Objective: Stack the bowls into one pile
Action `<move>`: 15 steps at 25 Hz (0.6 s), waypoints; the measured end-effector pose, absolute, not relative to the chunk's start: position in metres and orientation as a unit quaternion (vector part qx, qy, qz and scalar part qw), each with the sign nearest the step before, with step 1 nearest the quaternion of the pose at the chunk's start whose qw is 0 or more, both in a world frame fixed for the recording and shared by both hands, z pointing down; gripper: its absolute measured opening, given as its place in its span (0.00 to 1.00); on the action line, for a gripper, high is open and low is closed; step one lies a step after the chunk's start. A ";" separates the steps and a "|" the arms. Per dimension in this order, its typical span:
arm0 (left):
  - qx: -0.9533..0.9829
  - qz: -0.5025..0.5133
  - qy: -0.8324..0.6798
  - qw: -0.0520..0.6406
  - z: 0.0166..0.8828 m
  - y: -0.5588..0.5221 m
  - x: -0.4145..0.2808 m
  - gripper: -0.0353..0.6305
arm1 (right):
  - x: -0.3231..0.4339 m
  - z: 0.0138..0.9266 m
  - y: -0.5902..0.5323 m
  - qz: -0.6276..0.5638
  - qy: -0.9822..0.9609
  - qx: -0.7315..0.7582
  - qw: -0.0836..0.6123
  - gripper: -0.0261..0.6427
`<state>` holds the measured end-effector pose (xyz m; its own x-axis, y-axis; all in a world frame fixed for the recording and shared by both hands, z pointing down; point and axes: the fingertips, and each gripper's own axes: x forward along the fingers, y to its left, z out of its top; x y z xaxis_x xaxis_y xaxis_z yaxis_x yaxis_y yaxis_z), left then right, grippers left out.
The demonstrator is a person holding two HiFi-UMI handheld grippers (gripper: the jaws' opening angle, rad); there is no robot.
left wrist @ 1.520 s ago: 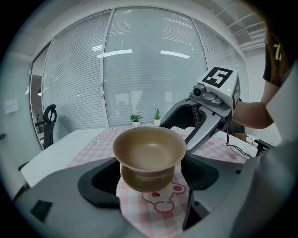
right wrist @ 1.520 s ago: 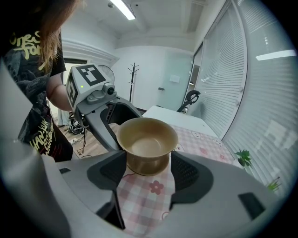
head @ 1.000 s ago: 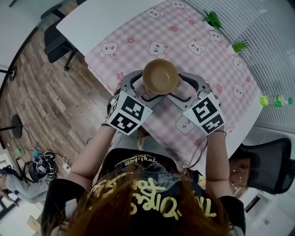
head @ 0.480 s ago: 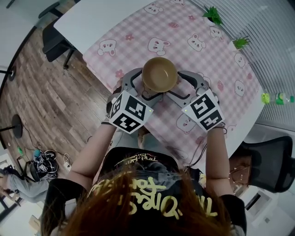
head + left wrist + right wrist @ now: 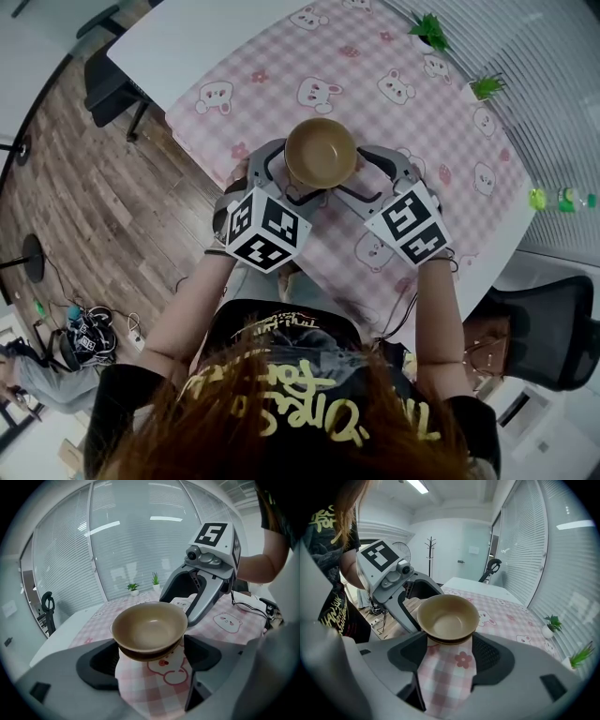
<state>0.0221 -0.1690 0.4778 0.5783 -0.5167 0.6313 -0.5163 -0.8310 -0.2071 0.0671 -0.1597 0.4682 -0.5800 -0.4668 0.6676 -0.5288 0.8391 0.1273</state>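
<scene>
A: Where do we have the bowl pile [image 5: 321, 152]?

B: Above the near part of the pink checked tablecloth [image 5: 375, 103]. It is a tan bowl [image 5: 149, 626] nested in a darker bowl [image 5: 151, 656].

A: And our grippers?

B: Our left gripper [image 5: 151, 663] is closed on the pile, a pad against each side. Our right gripper [image 5: 450, 652] clamps it the same way from the other side, its pads touching the darker bowl just under the tan rim.

A: Is it lifted, or resting on the cloth?

B: We cannot tell from any view.
</scene>
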 end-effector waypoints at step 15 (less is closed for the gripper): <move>-0.877 -0.376 0.299 -0.005 0.486 -0.168 0.018 0.71 | 0.065 0.474 -0.157 0.049 -0.886 0.277 0.369 0.49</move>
